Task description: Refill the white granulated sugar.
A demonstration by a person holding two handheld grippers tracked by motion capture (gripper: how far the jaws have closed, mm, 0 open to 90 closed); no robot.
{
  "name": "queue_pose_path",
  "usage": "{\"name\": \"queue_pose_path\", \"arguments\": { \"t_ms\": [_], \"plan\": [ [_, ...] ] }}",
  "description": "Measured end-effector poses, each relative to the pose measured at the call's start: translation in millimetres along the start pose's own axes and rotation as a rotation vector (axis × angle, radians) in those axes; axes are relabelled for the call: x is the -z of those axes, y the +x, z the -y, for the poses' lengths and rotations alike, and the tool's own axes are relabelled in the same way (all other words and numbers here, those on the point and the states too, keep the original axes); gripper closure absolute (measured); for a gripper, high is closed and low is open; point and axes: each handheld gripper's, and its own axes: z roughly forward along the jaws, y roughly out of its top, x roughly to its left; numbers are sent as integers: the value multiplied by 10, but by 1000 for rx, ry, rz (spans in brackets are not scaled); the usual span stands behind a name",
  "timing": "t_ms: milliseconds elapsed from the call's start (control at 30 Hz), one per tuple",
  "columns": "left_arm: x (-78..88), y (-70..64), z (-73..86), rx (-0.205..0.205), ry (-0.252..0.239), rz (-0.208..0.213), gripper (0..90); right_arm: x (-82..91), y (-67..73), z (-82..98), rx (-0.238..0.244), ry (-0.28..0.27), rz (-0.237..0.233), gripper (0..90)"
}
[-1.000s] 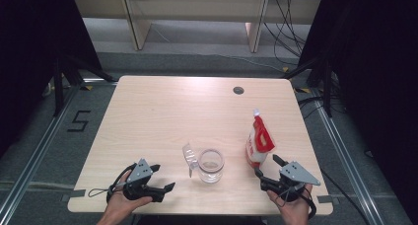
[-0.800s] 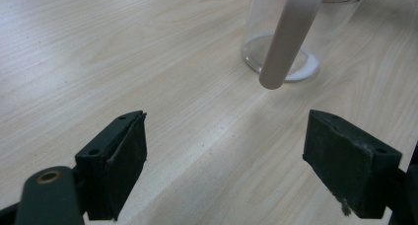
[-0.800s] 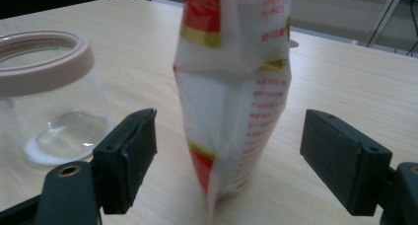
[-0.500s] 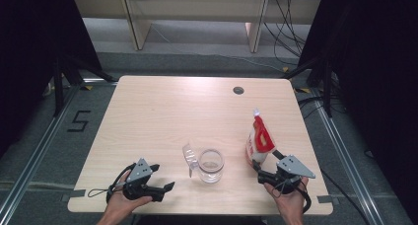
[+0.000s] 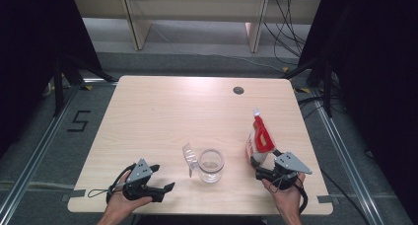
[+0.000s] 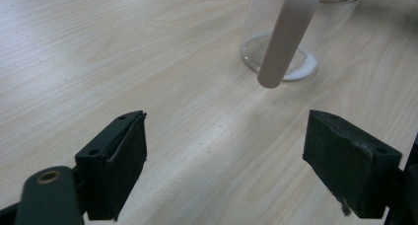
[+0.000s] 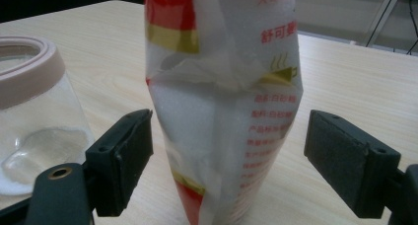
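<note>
A red and white bag of white grains (image 5: 259, 138) stands upright at the table's right front. My right gripper (image 5: 263, 169) is at its base, open; its jaws have just been opening. The bag (image 7: 222, 87) stands between the two pads (image 7: 130, 156) with a gap on each side. Left of it is a clear glass jar (image 5: 211, 166) with a pink rim, a little white powder in its bottom (image 7: 29, 151). Its lid (image 5: 189, 157) hangs open on the left side. My left gripper (image 5: 162, 178) is open over bare wood, with the jar (image 6: 278, 62) and the hanging lid edge (image 6: 288, 32) ahead.
The light wooden table (image 5: 172, 111) has a round cable hole (image 5: 238, 90) at the back right. Beyond the far edge there is grey floor with shelf legs and cables. Black curtains hang on both sides.
My right gripper has moved a little forward and left to the bag's base, so the bag now stands between its jaws. The left gripper, the jar and the bag have kept still.
</note>
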Motion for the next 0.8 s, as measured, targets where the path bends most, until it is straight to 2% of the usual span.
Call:
{"name": "queue_pose_path", "arguments": {
  "t_ms": [67,100,167,200,267,400,533,600,633,667,700,733,800],
  "plan": [
    [-2,1,3,0,-1,-4,165,-10,-1,-6,-11,-4,-9,190],
    [-11,-16,8,33,-4,-1,165,-17,-5,-4,-7,-8,-2,187],
    [-9,-12,6,16,1,0,165,-30,-6,2,-8,-19,12,178],
    [-9,-20,6,19,3,-6,164,-35,-10,2,-18,-12,1,173],
    [-14,-15,5,8,0,-2,165,-53,-23,8,-5,-20,9,163],
    [-24,-18,11,22,1,-1,165,-97,-12,8,-14,-33,9,157],
    [-18,-17,20,2,2,-5,165,-149,-13,16,-8,-48,5,158],
    [-16,-14,31,13,10,0,165,-162,-9,14,-11,-40,7,157],
    [-17,-12,38,18,10,-1,165,-182,-7,19,-4,-58,18,157],
    [-18,-10,41,21,6,-3,165,-192,2,19,-16,-51,10,158],
    [-16,-7,43,18,6,-3,165,-196,0,19,-6,-46,18,157],
    [-14,1,40,5,7,-3,164,-214,-2,25,-4,-65,24,159],
    [-19,2,40,-3,1,-1,164,-236,1,29,-17,-71,16,159]
  ]
}}
